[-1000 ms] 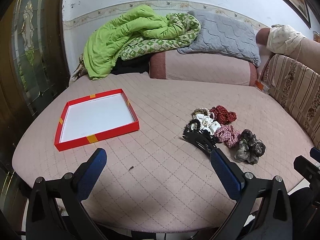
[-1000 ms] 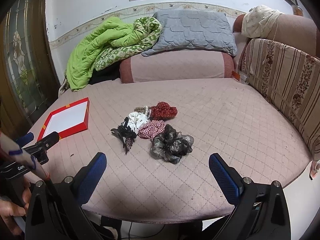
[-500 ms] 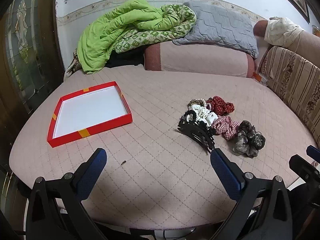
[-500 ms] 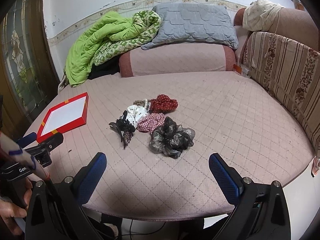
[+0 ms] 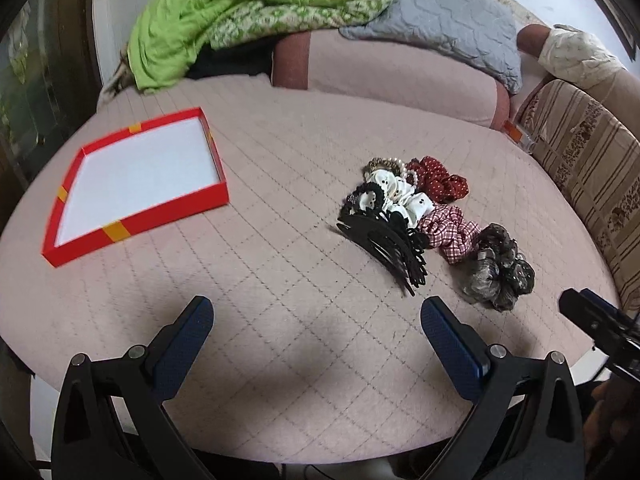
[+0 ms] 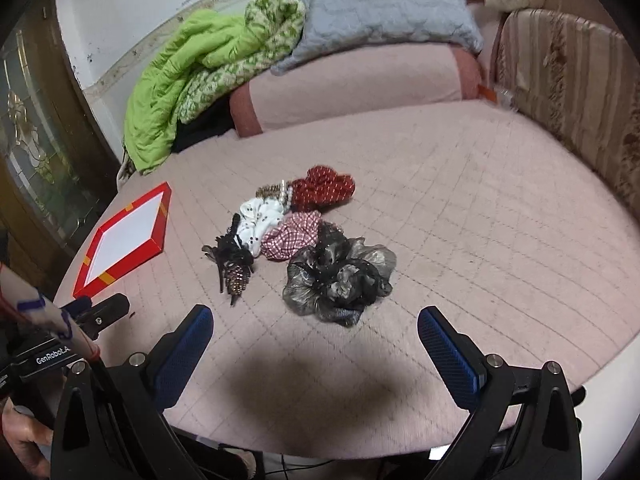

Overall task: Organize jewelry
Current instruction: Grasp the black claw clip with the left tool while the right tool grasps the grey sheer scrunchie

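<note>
Bare pink quilted bed cover (image 5: 288,280) lies open between the shallow red-walled box with a white floor (image 5: 136,176) and the tight cluster of fabric scrunchies and black hair clips (image 5: 416,220). The near strip of cover before both pairs of fingers is free. Behind, a pink bolster (image 6: 352,84), heaped green quilt (image 6: 192,68) and striped sofa back (image 6: 576,92) close the far side and right.

A pink quilted bed (image 5: 280,312) fills the room. At its head lies a pink bolster (image 6: 352,84), with a green quilt (image 5: 224,4) heaped on its left end and a grey pillow (image 6: 380,4) beside it. A striped cushion (image 5: 592,160) lines the right side
</note>
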